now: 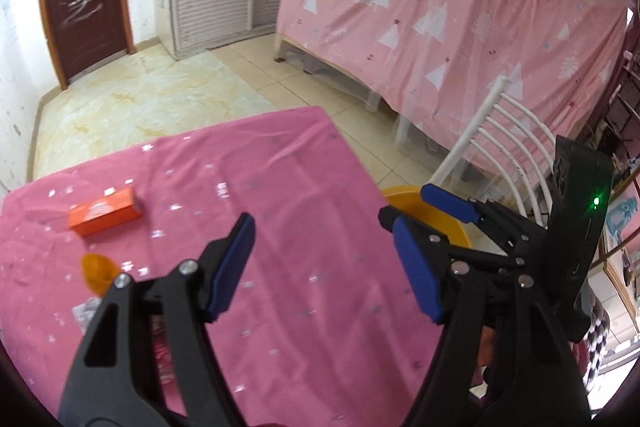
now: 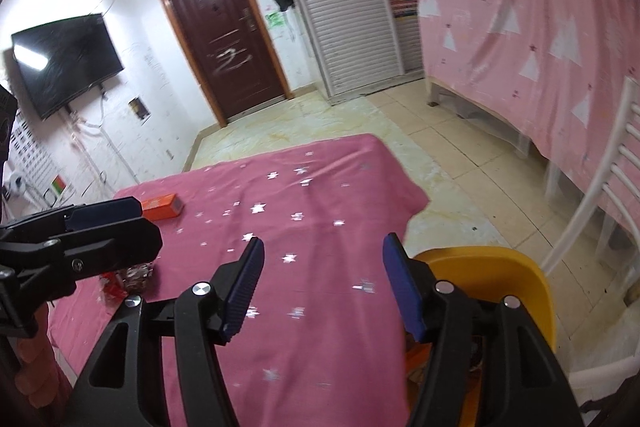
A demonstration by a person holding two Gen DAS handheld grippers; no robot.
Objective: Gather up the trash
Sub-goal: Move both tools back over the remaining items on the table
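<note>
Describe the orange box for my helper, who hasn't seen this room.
Find the table under the pink star-print cloth. The orange box lies flat near its far left side. It is rectangular and opaque, unlike the rounded translucent orange piece nearer the camera.

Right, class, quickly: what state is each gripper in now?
Left gripper: open, nothing between its jaws.
Right gripper: open, nothing between its jaws.

brown door [image 2: 224, 43], tiled floor [image 2: 472, 163], pink curtain [image 1: 460, 11]
</note>
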